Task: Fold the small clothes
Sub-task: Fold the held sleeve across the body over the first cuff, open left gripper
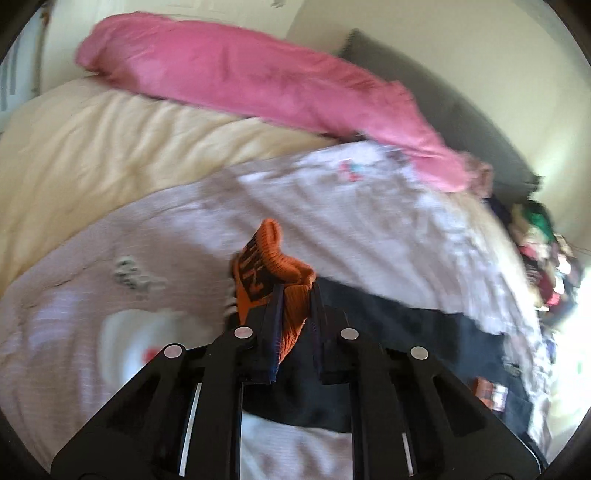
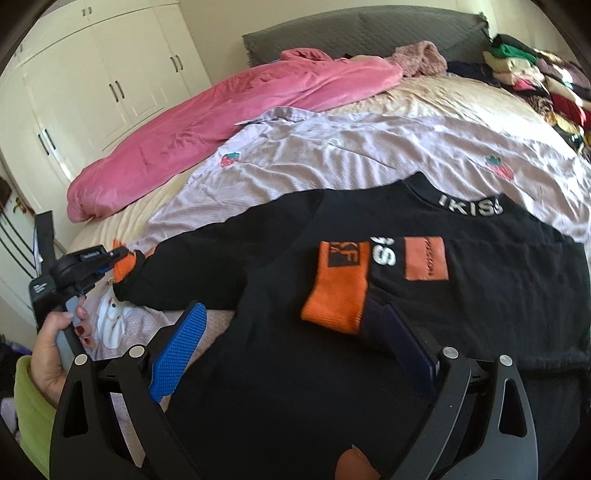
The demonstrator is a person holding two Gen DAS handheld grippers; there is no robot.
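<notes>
A small black sweater (image 2: 461, 295) with orange cuffs and orange patches lies flat on a lilac sheet (image 2: 369, 155) on the bed. One sleeve is folded across the body, its orange cuff (image 2: 336, 288) lying on the chest. My right gripper (image 2: 291, 332) is open just above that sleeve, holding nothing. My left gripper (image 1: 295, 295) is shut on the other sleeve's orange cuff (image 1: 273, 258); in the right wrist view it (image 2: 118, 258) holds that cuff out at the left, the sleeve stretched sideways.
A pink duvet (image 2: 221, 110) lies across the far side of the bed. A grey headboard (image 2: 369, 33) is behind it. A pile of mixed clothes (image 2: 535, 81) sits at the far right. White wardrobe doors (image 2: 110, 74) stand at the left.
</notes>
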